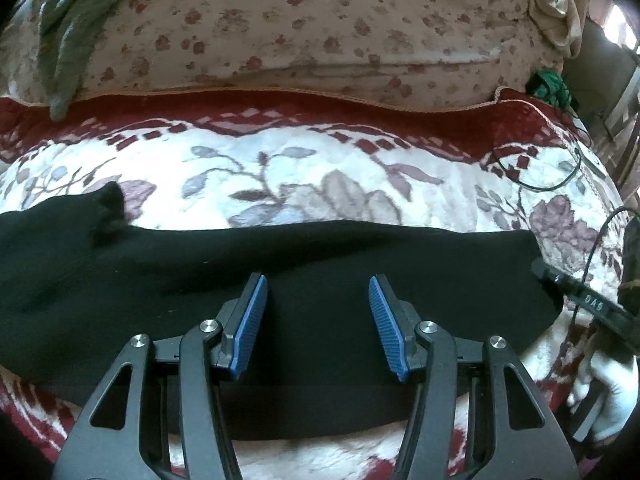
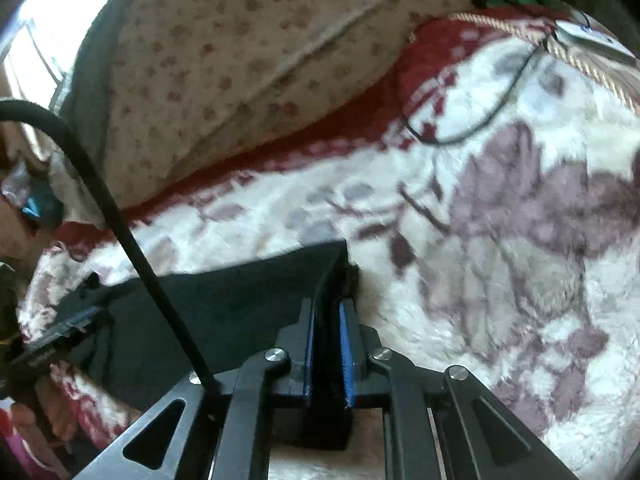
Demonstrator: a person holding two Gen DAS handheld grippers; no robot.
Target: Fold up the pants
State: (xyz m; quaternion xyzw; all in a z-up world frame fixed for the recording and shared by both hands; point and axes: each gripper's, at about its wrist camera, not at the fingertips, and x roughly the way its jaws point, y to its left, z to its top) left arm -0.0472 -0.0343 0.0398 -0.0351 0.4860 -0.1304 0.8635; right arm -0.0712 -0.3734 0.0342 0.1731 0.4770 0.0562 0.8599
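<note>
While the black fabric pants [image 1: 280, 264] lie stretched flat across the bed, on a plush white blanket with mauve flowers and a dark red border [image 1: 304, 168], the left claw [image 1: 318, 320] hangs over their middle with its jaws spread apart and nothing between them; its blue ribbed pads [image 1: 250, 324] stand clear of the cloth. In the right wrist view the right claw [image 2: 328, 344] is clenched on the end edge of the pants [image 2: 240, 312], a fold of black cloth pinched between its two blue pads [image 2: 346, 356], right where the garment meets the bare blanket [image 2: 500, 280]. That same claw shows at the right edge of the left wrist view, at the garment's right end [image 1: 576, 292], with a hand in a white glove [image 1: 612, 392] below it. At the left end the pants bunch up into a small raised peak [image 1: 110, 200].

Beyond the blanket lies a cream sheet printed with small reddish flowers [image 1: 320, 32], and a grey-green crumpled cloth [image 1: 76, 20] hangs over its far left part. A thin black cable [image 1: 536, 184] loops on the blanket near the right side, and a small green bundle [image 1: 550, 84] sits past the blanket's corner.
</note>
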